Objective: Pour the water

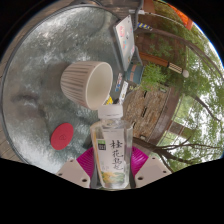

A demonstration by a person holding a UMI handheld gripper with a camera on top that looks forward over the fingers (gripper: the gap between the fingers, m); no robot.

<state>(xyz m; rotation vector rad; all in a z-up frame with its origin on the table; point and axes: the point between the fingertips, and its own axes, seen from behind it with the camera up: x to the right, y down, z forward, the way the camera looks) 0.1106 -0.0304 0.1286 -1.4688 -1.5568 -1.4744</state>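
Jaws clamped on the tilted bottle, its mouth at the ribbed cup on the table.

I see a small red disc at nine o'clock, a white card at twelve, foliage at three.

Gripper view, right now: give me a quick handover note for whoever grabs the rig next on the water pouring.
Tool: shut on the bottle, one finger pressing each side.
Bottle: tilted, its mouth at the cup, which sits just beyond on the round metal table.
Pink cap: lying on the table near the fingers.
Done: cap off, bottle brought to the cup.
Left: finish pouring; the water level cannot be seen.
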